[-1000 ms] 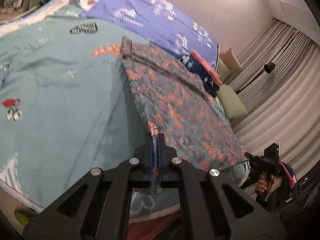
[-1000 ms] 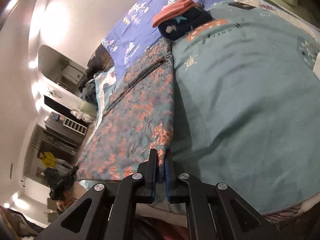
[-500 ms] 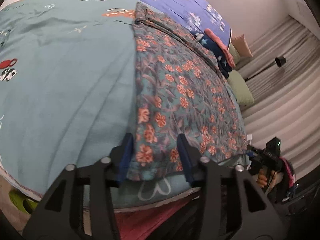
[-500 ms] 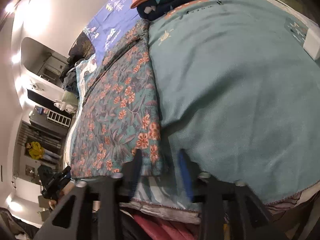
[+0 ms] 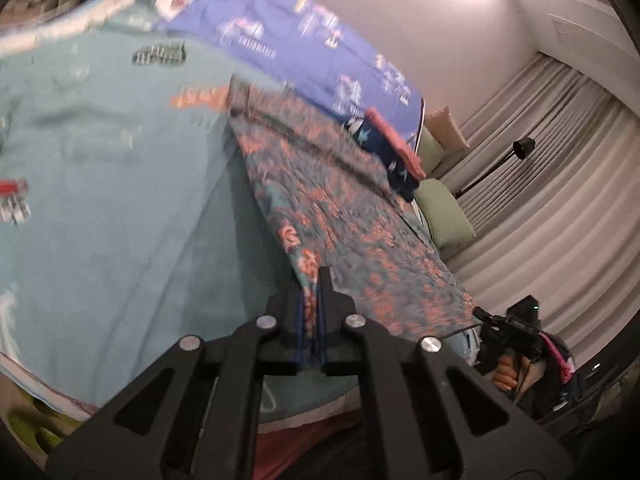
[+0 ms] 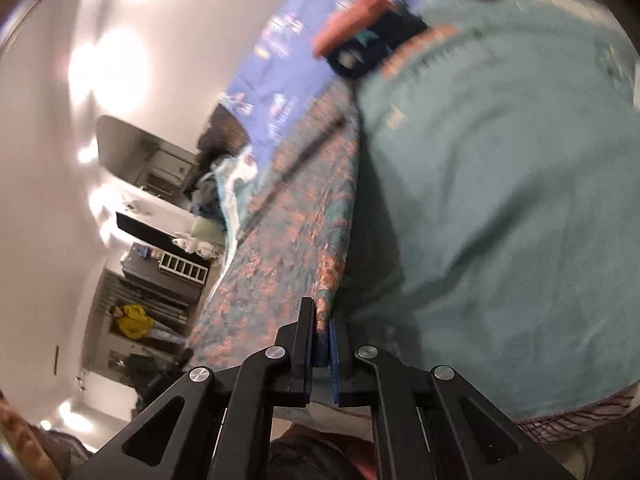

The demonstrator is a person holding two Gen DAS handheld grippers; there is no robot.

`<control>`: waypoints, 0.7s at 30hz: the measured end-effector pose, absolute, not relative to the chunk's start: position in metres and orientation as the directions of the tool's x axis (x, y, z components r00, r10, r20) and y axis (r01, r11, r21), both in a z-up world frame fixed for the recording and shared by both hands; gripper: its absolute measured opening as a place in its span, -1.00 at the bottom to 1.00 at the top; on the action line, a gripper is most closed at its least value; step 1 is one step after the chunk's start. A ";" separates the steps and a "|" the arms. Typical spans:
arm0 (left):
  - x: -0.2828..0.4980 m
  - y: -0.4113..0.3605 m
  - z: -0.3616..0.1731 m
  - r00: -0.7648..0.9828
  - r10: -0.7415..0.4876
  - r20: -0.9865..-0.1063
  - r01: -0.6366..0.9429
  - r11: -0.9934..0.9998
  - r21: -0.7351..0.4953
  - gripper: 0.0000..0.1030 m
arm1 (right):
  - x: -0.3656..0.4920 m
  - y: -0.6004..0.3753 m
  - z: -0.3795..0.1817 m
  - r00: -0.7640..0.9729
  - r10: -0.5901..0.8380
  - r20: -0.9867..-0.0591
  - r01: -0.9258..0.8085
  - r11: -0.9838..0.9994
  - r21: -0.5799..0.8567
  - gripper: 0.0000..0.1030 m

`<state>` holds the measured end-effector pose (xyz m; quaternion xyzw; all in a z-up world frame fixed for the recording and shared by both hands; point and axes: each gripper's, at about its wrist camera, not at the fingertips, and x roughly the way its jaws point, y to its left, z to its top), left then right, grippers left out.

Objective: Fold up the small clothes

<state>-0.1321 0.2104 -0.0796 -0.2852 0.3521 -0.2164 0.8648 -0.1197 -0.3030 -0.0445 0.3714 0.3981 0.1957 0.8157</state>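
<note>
Both grippers have just been closing and now pinch the near hem of the floral garment (image 5: 352, 216) spread on the bed (image 5: 120, 208): left gripper (image 5: 311, 300) at six o'clock, right gripper (image 6: 320, 320) likewise, apparently readying a fold away from the person.

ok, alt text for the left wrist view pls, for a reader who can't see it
The left gripper is shut on the near corner of a floral garment spread over a teal blanket on a bed. The right gripper, in a hand, is at the garment's other near corner; behind are curtains.
</note>
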 end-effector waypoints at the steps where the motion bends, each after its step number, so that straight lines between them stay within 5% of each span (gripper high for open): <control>1: -0.135 0.210 -0.072 0.667 -0.570 -0.480 0.182 0.749 -0.637 -0.88 | -0.124 -0.301 -0.036 0.614 0.614 -0.496 -0.045 0.655 0.754 -0.90; 6: -0.153 0.204 -0.051 0.676 -0.562 -0.476 0.214 0.768 -0.603 -0.88 | -0.143 -0.297 -0.017 0.640 0.622 -0.451 -0.097 0.647 0.756 -0.90; 21: -0.151 0.194 -0.016 0.715 -0.506 -0.482 0.252 0.830 -0.498 -0.87 | -0.166 -0.285 0.018 0.692 0.512 -0.509 -0.105 0.769 0.630 -0.89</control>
